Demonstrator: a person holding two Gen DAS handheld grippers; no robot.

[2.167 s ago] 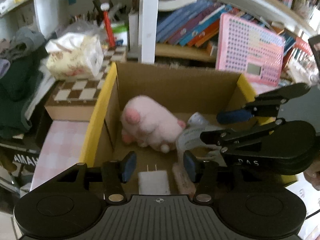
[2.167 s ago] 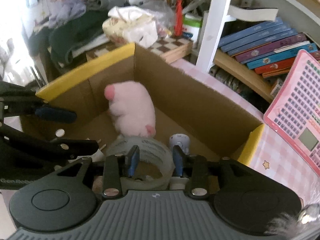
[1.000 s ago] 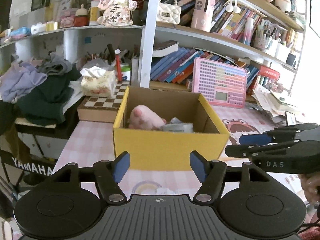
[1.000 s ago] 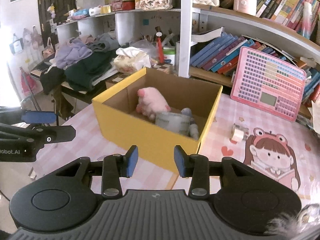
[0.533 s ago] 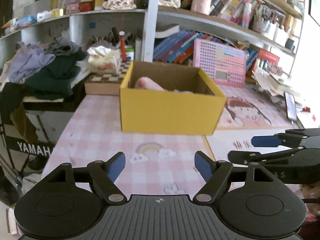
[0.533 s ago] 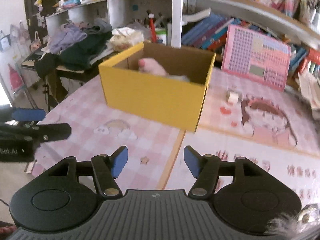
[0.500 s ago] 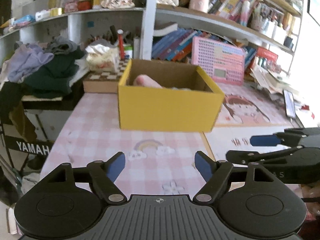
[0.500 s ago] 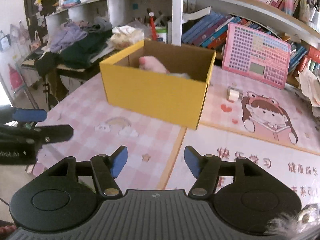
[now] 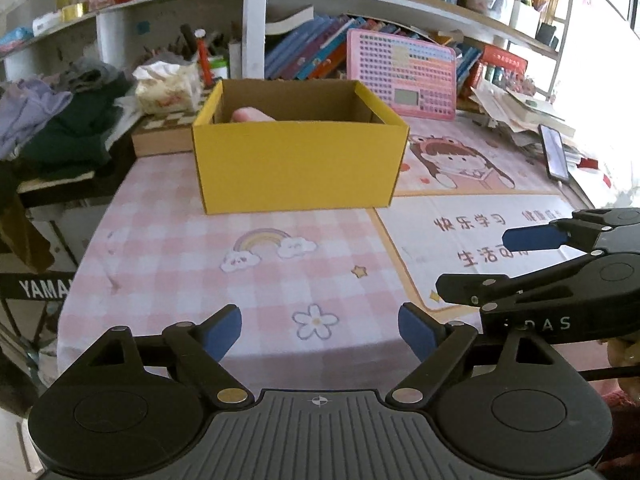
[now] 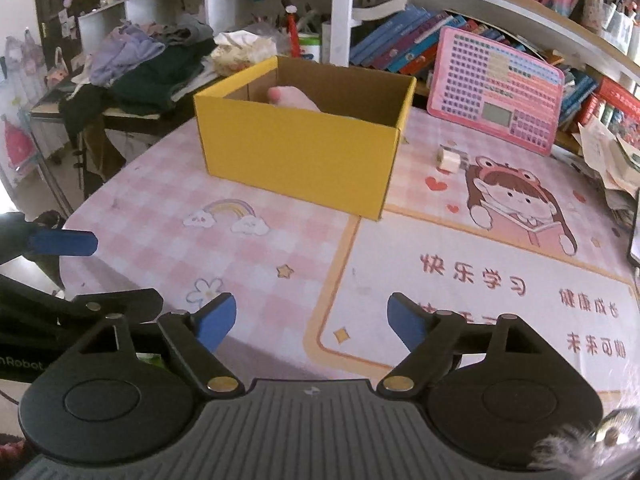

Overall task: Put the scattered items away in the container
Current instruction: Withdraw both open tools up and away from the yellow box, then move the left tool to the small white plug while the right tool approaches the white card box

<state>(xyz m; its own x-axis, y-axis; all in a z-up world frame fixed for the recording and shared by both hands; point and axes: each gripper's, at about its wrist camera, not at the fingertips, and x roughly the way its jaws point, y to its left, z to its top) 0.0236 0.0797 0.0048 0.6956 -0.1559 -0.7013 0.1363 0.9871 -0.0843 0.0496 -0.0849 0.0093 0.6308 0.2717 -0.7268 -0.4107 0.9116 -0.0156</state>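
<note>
A yellow cardboard box (image 9: 298,164) stands on the pink table mat; it also shows in the right wrist view (image 10: 298,156). A pink plush toy (image 9: 250,115) peeks over its rim, also seen in the right wrist view (image 10: 294,98). The rest of the box's contents are hidden. My left gripper (image 9: 320,332) is open and empty, low over the table's near edge. My right gripper (image 10: 310,324) is open and empty, also near the front edge. A small white item (image 10: 450,158) lies on the mat right of the box.
A pink keypad toy (image 10: 496,88) leans against the bookshelf behind the box. A chessboard with a tissue pack (image 9: 168,88) and piled clothes (image 10: 152,60) sit to the left. Papers and a phone (image 9: 554,154) lie at the right edge.
Both grippers pulled back from inside the box to the table's front edge and opened wider. The tape roll and other items stayed in the box.
</note>
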